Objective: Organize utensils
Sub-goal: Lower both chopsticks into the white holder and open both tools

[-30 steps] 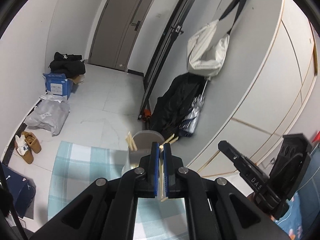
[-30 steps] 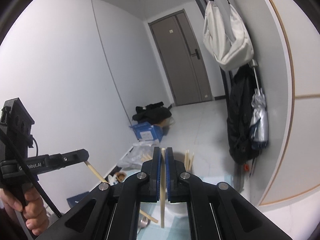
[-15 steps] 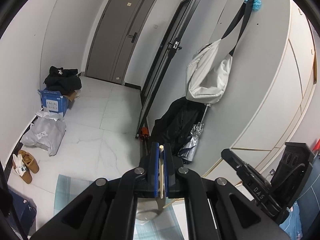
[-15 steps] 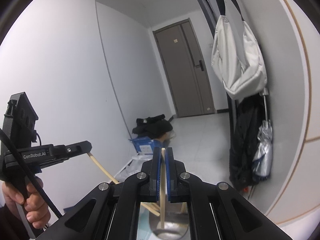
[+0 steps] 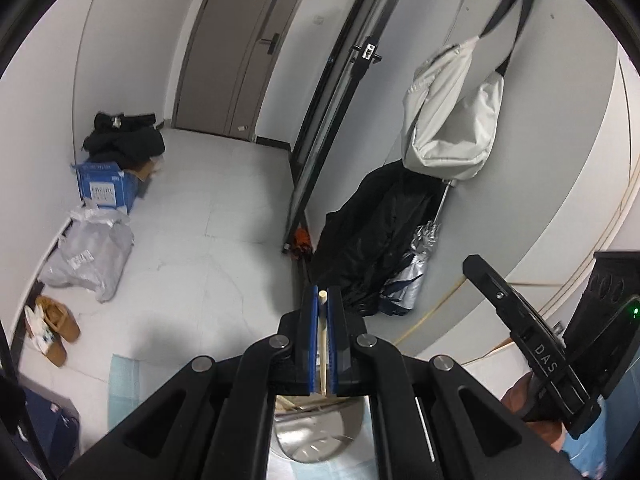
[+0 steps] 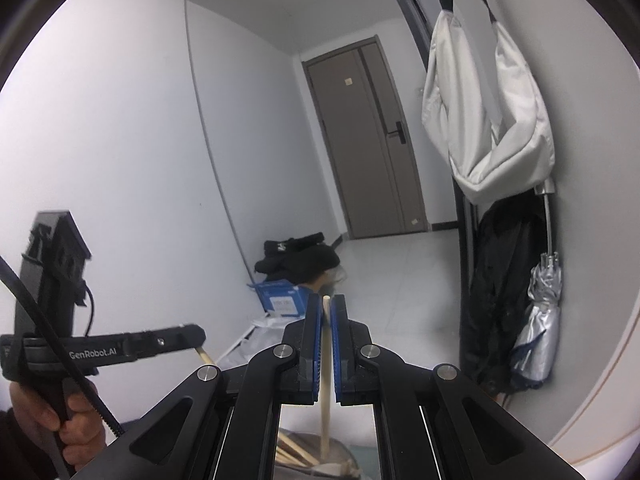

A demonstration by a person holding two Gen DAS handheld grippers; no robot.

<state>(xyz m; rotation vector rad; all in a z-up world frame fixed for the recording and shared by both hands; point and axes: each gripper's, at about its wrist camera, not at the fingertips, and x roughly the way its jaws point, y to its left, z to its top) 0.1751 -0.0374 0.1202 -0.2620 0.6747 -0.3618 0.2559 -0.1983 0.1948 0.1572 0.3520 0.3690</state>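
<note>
The left claw is squeezed tight on a pale wooden chopstick. The stick stands up between the blue pads, over a shiny metal cup with more sticks inside. The right claw is also clamped on a chopstick, whose low end hangs over the same cup.

We are seeing bare pale tiled floor lying open ahead toward the far grey door. A blue cardboard box is crowding the left wall; a black coat heap and hanging white bag are blocking the right.
</note>
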